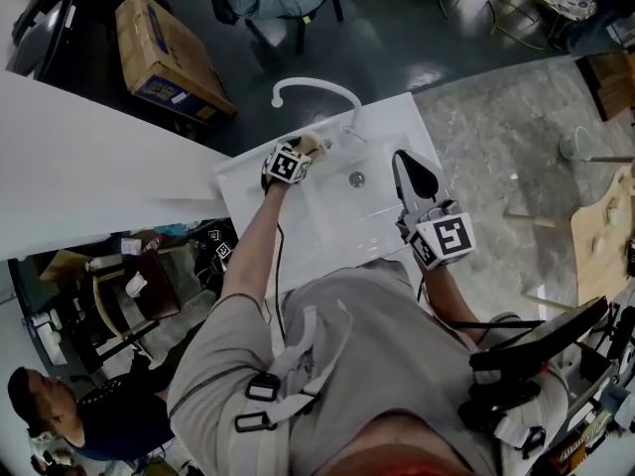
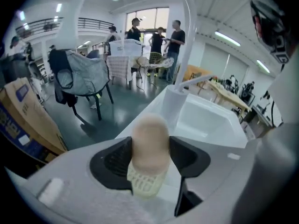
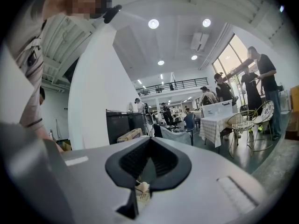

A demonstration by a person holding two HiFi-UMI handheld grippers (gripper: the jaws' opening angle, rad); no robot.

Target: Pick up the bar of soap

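Grips the bar of soap (image 2: 150, 136) across its middle with the left claw (image 2: 149, 157), pinching both flanks and leaving the rounded end proud of the tips. Carries it, by the look of it, just off the white sink (image 1: 389, 125), above the back left corner and near the foot of the faucet (image 1: 316, 86). Holds the right claw (image 3: 148, 160) pressed together at the tips, empty, over the right side of the sink and well apart from the soap. Reads as the lift itself, with the pick all but made. For a clean finish: raise straight and slow, with no added squeeze. Likely slick, and apt to squirt out forward if pinched harder. Avoid rolling the wrist with so much of the bar beyond the tips. Mind the spout arching close by; better to draw up and back toward the body than to pass under it. Leave the right claw where it hangs, or bring it beneath as a catch only at the first sign of slipping.
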